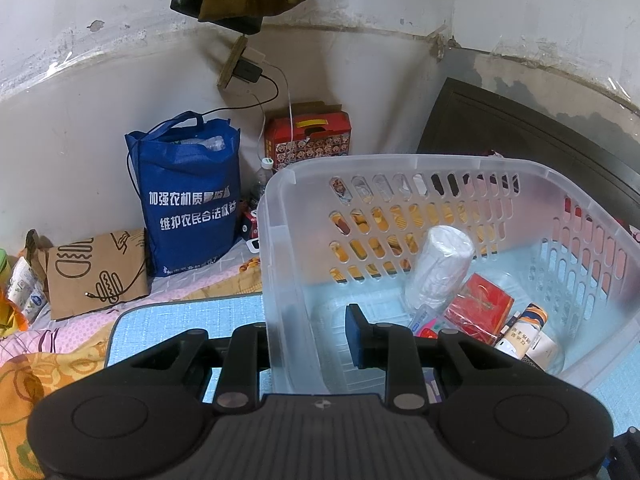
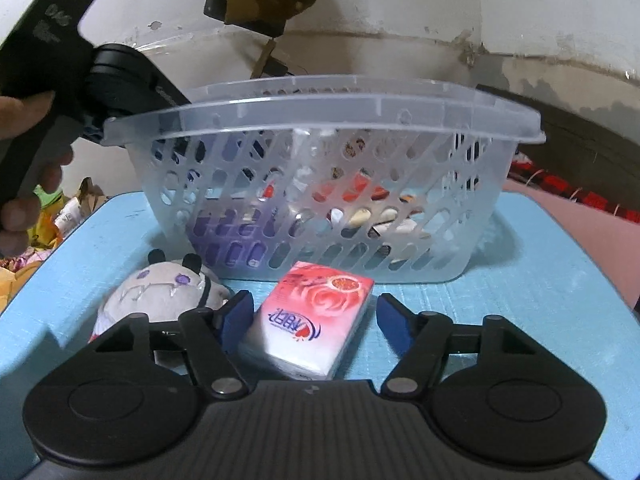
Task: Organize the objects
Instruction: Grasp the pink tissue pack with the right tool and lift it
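A clear plastic basket (image 1: 404, 164) stands on a light blue mat (image 1: 180, 320); it also shows in the right wrist view (image 2: 328, 120). My left gripper (image 1: 304, 336) is shut on the basket's left wall, one finger inside, one outside. Inside lie a white roll (image 1: 440, 268), a red packet (image 1: 480, 308) and small boxes (image 1: 528, 332). My right gripper (image 2: 314, 320) is open, its fingers on either side of a pink tissue pack (image 2: 316, 316) lying on the mat in front of the basket. A grey plush toy (image 2: 160, 296) lies left of the pack.
A blue tote bag (image 1: 188, 196), a red box (image 1: 308, 136) and a brown paper bag (image 1: 96, 276) stand by the wall. Chargers and cables (image 1: 252, 72) hang on the wall. A dark headboard (image 1: 520, 136) is at right. Bedding surrounds the mat.
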`<state>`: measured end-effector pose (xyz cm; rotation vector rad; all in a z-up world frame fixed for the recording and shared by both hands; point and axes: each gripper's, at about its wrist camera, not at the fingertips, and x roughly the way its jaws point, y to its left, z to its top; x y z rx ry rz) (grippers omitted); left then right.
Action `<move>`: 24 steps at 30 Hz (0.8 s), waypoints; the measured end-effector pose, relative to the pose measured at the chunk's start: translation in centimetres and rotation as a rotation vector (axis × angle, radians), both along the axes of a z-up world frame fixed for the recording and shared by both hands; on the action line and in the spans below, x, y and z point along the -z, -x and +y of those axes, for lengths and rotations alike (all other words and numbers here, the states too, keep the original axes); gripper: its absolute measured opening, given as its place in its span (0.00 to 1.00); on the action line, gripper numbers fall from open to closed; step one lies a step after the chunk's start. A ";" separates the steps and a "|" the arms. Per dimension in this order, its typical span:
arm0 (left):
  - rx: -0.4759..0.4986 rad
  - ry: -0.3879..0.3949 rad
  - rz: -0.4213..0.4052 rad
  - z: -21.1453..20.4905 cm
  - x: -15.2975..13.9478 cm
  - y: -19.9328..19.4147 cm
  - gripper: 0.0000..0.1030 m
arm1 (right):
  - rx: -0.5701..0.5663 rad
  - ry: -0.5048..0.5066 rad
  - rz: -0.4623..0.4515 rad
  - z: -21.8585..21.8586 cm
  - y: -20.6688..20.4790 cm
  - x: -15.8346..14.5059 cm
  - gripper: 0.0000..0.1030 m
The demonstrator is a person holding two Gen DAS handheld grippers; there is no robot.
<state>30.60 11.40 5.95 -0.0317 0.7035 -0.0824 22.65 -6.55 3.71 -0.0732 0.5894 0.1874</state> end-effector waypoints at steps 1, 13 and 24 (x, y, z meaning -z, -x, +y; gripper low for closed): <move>0.000 0.000 0.000 0.0 0.0 0.0 0.30 | -0.005 -0.008 0.002 -0.1 0.0 0.1 0.69; -0.003 -0.008 0.002 0.0 -0.1 0.0 0.30 | 0.045 0.026 0.000 -2.2 1.0 -0.5 0.63; -0.016 0.002 -0.004 0.1 0.0 0.3 0.27 | -0.002 0.043 0.018 -2.1 0.4 0.6 0.54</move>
